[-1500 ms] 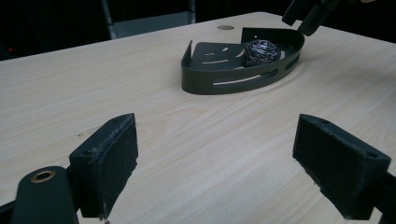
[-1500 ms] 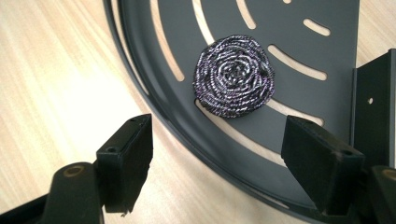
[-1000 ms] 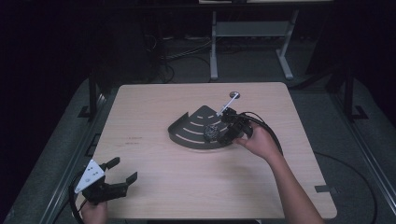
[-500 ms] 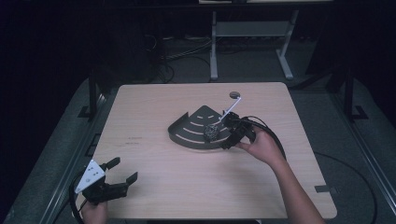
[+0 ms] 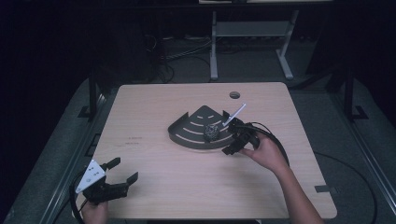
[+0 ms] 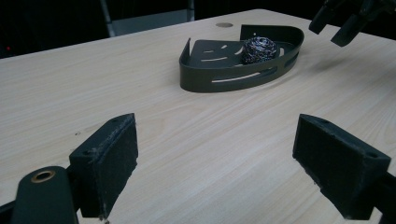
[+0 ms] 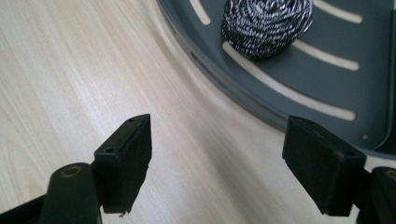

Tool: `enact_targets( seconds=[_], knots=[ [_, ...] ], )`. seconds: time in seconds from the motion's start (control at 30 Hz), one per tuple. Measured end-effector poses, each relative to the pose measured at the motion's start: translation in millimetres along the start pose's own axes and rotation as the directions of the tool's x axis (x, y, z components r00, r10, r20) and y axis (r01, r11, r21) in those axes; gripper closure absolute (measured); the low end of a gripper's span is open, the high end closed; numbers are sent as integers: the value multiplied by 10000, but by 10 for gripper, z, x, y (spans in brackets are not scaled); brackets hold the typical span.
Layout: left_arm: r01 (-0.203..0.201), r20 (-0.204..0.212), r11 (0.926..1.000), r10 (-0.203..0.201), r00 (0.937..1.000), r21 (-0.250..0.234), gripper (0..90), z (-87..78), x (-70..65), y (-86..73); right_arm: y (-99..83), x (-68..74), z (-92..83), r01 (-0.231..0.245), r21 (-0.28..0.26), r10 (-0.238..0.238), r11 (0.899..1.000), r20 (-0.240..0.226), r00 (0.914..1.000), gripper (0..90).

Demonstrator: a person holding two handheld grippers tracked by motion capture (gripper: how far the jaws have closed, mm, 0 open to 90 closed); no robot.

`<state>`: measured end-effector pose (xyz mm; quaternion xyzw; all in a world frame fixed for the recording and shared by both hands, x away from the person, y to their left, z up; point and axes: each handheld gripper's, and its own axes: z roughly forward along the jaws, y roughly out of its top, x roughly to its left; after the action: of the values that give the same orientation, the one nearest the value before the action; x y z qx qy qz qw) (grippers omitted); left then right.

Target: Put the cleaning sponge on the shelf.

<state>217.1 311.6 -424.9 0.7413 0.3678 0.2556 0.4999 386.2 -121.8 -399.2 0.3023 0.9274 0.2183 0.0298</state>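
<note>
A dark grey quarter-round slotted tray lies at the table's middle. A coiled steel-wool scourer rests inside it near the curved rim, with nothing touching it. My right gripper is open just off the tray's curved rim on the right, low over the wood. In the right gripper view the scourer lies ahead on the tray floor, beyond the empty open gripper. My left gripper stands open at the near left corner. It faces the tray and scourer from far off.
The wooden table has a round cable hole at the back. A metal stand and loose cables lie on the floor beyond the far edge. Bare wood stretches between the left gripper and the tray.
The right gripper has drawn back off the tray toward the near right, leaving the scourer lying free inside it. The left gripper has stayed put.
</note>
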Motion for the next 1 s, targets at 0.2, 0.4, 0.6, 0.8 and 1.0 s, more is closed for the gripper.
enact_targets(
  seconds=[0.2, 0.4, 0.6, 0.8, 1.0],
  knots=[
    [14, 26, 10000, -14, 10000, 29, 135, 4, 1, -4, -86, 5, 10, -48, 8, 48, 10000, -61, 10000, 235],
    [0, 34, 10000, 0, 10000, 41, 135, 7, -3, -3, -165, 20, 12, -41, 73, 41, 10000, -11, 10000, 235],
    [4, 26, 10000, -4, 10000, 59, 135, 10, -7, -4, -244, 31, 13, -79, 117, 79, 9999, 5, 10000, 235],
    [0, 27, 10000, -1, 10000, 71, 135, 12, -8, -4, -335, 54, 9, -171, 146, 172, 9997, -75, 9998, 235],
    [-63, 44, 9999, 63, 10000, 96, 135, 16, -17, -1, -467, 92, -8, -269, -19, 269, 9996, -122, 9996, 235]
  ],
)
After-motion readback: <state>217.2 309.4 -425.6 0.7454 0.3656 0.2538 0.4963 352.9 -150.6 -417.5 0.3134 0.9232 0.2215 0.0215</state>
